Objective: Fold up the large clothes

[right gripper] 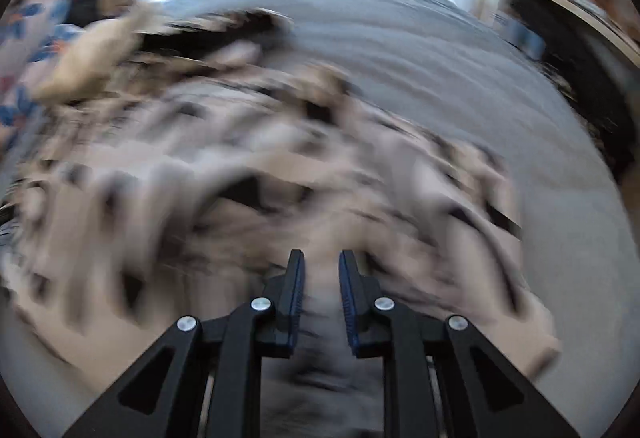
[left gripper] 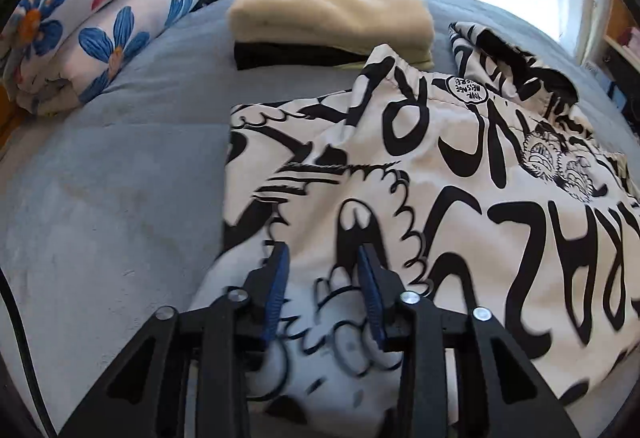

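You're at the near hem of the jacket (left gripper: pixel 400 165), which lies part-folded on the bed (left gripper: pixel 120 157). Your left gripper (left gripper: pixel 322 274) tilts steeply down with cloth between its pads, though I can't tell if they pinch it. Your right gripper (right gripper: pixel 320 270), tilted likewise, is clenched over blurred cloth. Next, I'd judge, lift both evenly and carry the hem toward the hood.

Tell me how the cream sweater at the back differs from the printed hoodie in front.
The cream sweater is plain and fuzzy; the printed hoodie carries bold black lettering and cartoons. The sweater sits neatly folded on a dark garment; the hoodie lies spread wider, only partly folded. Both rest on the grey bed.
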{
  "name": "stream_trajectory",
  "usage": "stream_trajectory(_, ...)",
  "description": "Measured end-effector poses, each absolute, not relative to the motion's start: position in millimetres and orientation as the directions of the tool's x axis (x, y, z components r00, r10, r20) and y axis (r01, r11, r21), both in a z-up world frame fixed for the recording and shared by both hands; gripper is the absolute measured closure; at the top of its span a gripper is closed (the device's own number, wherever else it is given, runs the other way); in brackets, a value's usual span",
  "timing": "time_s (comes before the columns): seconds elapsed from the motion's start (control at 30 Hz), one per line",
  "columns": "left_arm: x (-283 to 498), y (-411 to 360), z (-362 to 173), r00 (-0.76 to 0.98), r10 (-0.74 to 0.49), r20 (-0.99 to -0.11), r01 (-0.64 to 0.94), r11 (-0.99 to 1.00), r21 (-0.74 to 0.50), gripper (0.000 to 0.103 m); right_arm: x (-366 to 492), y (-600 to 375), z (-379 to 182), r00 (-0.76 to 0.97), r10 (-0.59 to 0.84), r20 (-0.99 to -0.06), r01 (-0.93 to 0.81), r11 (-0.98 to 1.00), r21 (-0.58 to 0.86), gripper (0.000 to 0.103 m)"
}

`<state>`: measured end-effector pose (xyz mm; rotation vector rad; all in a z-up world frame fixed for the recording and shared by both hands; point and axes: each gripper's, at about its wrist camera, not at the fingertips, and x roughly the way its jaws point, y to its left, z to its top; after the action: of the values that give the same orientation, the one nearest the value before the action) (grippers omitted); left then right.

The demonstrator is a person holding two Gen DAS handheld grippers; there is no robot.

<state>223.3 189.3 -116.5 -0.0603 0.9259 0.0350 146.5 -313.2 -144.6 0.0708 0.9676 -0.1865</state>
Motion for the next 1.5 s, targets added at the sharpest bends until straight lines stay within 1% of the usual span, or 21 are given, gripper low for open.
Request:
stream_trajectory(0.03, 221, 190, -116, 0.606, 0.012, -0.796, -0.056, 0.998, -0.027, 0.069, 138, -332, -144, 0.562, -0.1, -0.821, 0.214, 0.976, 0.028, 0.103)
stream_trajectory(0.07, 221, 191, -115, 0.604, 0.019, -0.796, -0.057, 0.998, -0.02, 0.069, 132, -343, -141, 0.566, -0.109, -0.817, 0.242, 0.969, 0.039, 0.103)
stream_trajectory(0.1, 222, 191, -115, 0.603, 0.024, -0.798, -0.061, 0.998, -0.015, 0.069, 125, -352, -137, 0.563, -0.155, -0.812, 0.281, 0.96, 0.012, 0.103)
stream_trajectory(0.17, 225, 190, -114, 0.596, 0.039, -0.802, -0.071, 0.997, -0.004, 0.069, 117, -360, -133, 0.575, -0.151, -0.804, 0.286, 0.958, 0.025, 0.103)
stream_trajectory(0.33, 231, 191, -118, 0.584, 0.052, -0.81, -0.075, 0.997, 0.009, 0.069, 123, -352, -135, 0.552, -0.205, -0.808, 0.289, 0.956, -0.045, 0.103)
stream_trajectory(0.43, 231, 188, -116, 0.578, 0.064, -0.814, -0.071, 0.997, 0.028, 0.069, 118, -354, -135, 0.549, -0.195, -0.813, 0.314, 0.949, -0.016, 0.103)
stream_trajectory(0.53, 230, 186, -112, 0.567, 0.063, -0.821, -0.079, 0.997, 0.022, 0.069, 121, -350, -134, 0.542, -0.199, -0.817, 0.313, 0.95, -0.024, 0.103)
stream_trajectory(0.57, 229, 187, -110, 0.563, 0.062, -0.824, -0.083, 0.996, 0.018, 0.069, 118, -349, -132, 0.54, -0.197, -0.818, 0.31, 0.95, -0.024, 0.101)
stream_trajectory(0.6, 228, 187, -108, 0.561, 0.061, -0.826, -0.086, 0.996, 0.015, 0.069, 118, -347, -131, 0.536, -0.197, -0.821, 0.312, 0.95, -0.024, 0.101)
stream_trajectory(0.67, 225, 186, -104, 0.557, 0.057, -0.829, -0.088, 0.996, 0.009, 0.067, 117, -346, -129, 0.529, -0.192, -0.827, 0.318, 0.948, -0.017, 0.1)
stream_trajectory(0.8, 212, 182, -92, 0.558, 0.051, -0.828, -0.084, 0.996, 0.005, 0.051, 112, -340, -122, 0.522, -0.159, -0.838, 0.325, 0.945, 0.023, 0.1)
stream_trajectory(0.93, 196, 173, -81, 0.561, 0.066, -0.825, -0.063, 0.997, 0.037, 0.047, 104, -327, -115, 0.518, -0.135, -0.845, 0.304, 0.952, 0.034, 0.1)
stream_trajectory(1.07, 180, 162, -74, 0.527, 0.082, -0.846, -0.036, 0.997, 0.074, 0.045, 94, -307, -110, 0.512, -0.11, -0.852, 0.278, 0.96, 0.043, 0.1)
stream_trajectory(1.2, 162, 153, -67, 0.516, 0.054, -0.855, -0.01, 0.998, 0.058, 0.045, 84, -289, -106, 0.509, -0.058, -0.859, 0.244, 0.967, 0.079, 0.1)
stream_trajectory(1.5, 124, 133, -55, 0.531, 0.002, -0.847, 0.023, 1.0, 0.017, 0.045, 62, -246, -95, 0.528, 0.008, -0.849, 0.149, 0.983, 0.103, 0.1)
